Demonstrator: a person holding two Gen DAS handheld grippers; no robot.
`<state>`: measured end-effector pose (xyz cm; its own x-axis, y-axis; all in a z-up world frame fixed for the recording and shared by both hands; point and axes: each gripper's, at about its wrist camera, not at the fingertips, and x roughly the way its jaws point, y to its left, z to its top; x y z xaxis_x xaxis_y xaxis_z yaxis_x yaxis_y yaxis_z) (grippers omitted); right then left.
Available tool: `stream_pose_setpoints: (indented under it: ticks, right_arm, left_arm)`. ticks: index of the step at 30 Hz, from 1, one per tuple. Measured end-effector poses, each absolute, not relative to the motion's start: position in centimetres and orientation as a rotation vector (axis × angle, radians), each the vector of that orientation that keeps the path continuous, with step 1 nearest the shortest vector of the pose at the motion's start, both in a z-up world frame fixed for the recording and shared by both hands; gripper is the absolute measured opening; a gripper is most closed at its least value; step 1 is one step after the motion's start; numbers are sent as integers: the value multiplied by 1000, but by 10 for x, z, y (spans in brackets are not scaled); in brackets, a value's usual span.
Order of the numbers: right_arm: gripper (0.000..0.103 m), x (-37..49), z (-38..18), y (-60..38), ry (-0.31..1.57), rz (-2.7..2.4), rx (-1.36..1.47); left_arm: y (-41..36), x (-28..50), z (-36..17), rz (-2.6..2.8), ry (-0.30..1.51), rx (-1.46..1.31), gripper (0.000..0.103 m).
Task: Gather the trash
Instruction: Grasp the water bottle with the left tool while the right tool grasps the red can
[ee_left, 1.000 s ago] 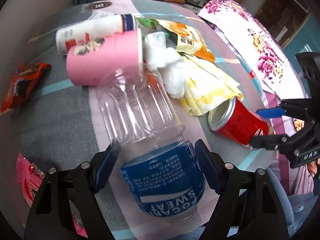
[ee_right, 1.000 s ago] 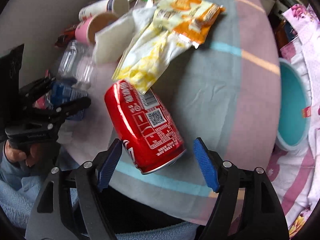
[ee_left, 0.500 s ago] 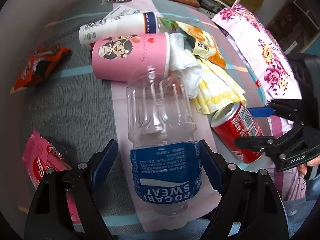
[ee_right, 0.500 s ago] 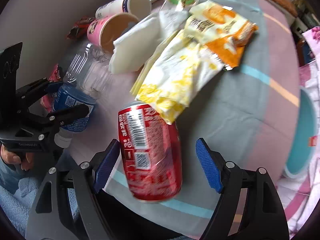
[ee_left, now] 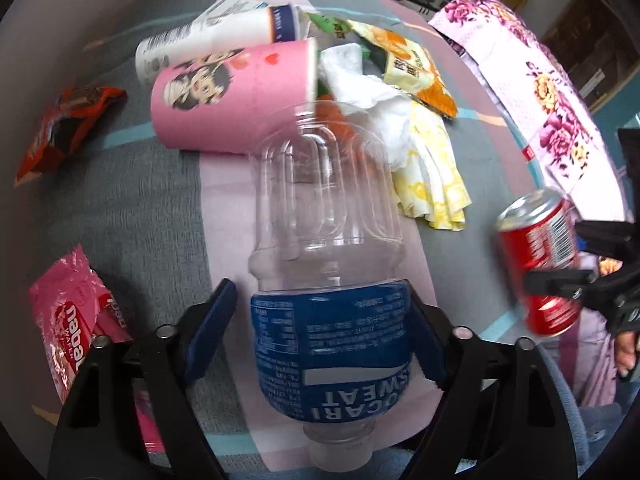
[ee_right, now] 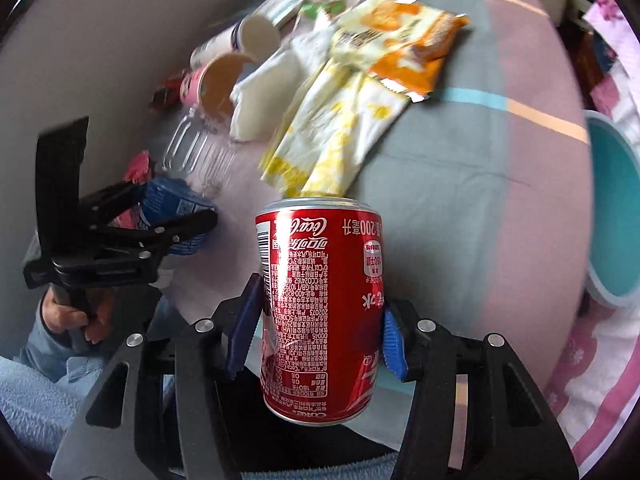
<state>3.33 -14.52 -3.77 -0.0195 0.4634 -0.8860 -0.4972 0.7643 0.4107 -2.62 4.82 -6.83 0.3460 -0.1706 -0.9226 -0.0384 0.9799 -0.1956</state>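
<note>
My left gripper [ee_left: 320,320] is open around the blue-labelled part of a clear Pocari Sweat bottle [ee_left: 328,240] that lies on the bed; there is a gap on its left side. It also shows in the right wrist view [ee_right: 176,208]. My right gripper [ee_right: 316,328] is shut on a red Coca-Cola can [ee_right: 320,312] and holds it above the bed; the can also shows in the left wrist view [ee_left: 540,264]. A pink paper cup [ee_left: 232,96], a white cup [ee_left: 208,44], crumpled tissue [ee_left: 360,88], a yellow wrapper [ee_left: 432,176] and an orange snack bag [ee_left: 412,68] lie beyond the bottle.
A red snack wrapper [ee_left: 64,120] lies far left and a pink wafer pack [ee_left: 76,320] near left on the striped bedcover [ee_left: 120,200]. A teal basin [ee_right: 612,216] stands off the bed's right side. A floral cloth [ee_left: 540,100] lies at right.
My right gripper has closed on the can and lifted it off the bed, turning it upright. My left gripper has moved forward around the bottle.
</note>
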Motion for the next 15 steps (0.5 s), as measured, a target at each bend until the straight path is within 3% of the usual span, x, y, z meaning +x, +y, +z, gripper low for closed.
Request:
stream_pose_setpoints:
  ticks: [15]
  right_arm:
    - [51,67,-14,-225,1268,599,168]
  left_arm:
    - [42,-30,6,-102,1064,-199,67]
